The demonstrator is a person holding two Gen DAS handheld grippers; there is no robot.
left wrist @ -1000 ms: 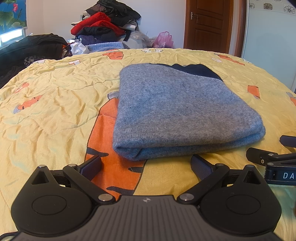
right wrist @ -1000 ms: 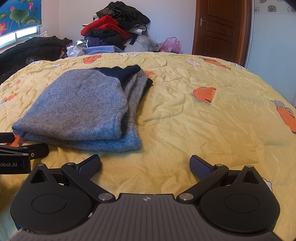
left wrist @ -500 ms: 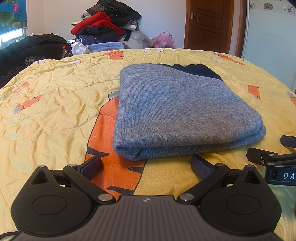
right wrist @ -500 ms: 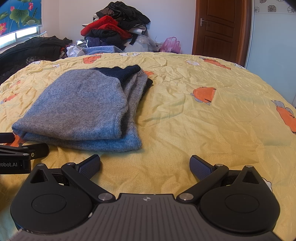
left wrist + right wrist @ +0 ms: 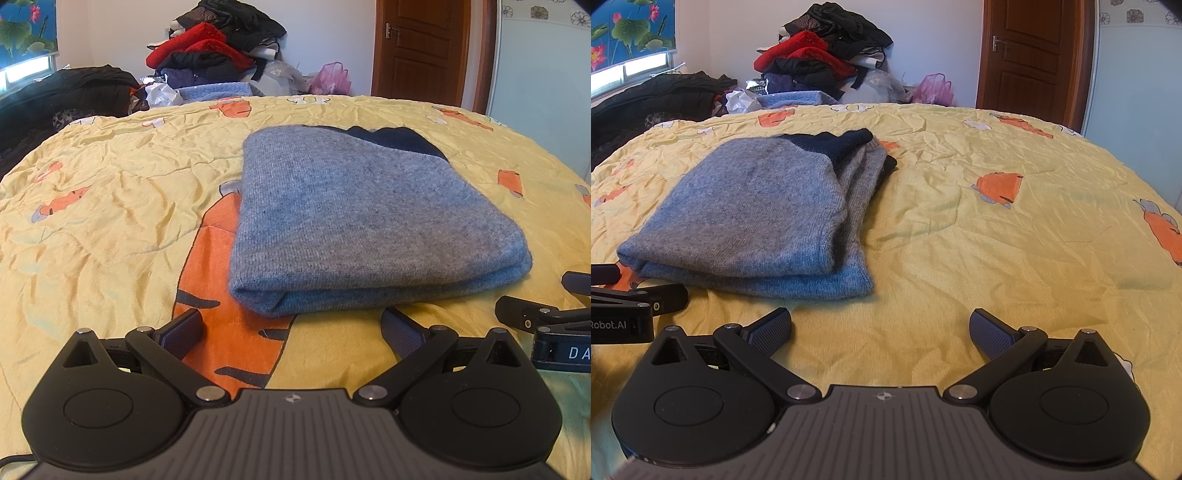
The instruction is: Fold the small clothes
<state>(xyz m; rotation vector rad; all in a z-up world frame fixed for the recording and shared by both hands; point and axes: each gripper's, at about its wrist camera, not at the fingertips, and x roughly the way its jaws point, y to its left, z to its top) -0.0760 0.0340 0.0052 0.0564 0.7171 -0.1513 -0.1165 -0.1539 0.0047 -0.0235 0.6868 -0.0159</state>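
Nearest us, our left tongs (image 5: 291,325) and right tongs (image 5: 881,325) sit released and empty over the yellow bedspread (image 5: 997,240), the folded grey sweater (image 5: 354,221) just beyond, where we judge a careless nudge could undo its loose stacked edges

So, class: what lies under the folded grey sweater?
The grey sweater rests on the yellow bedspread, partly covering an orange carrot print. Whatever lies beneath its middle is hidden.
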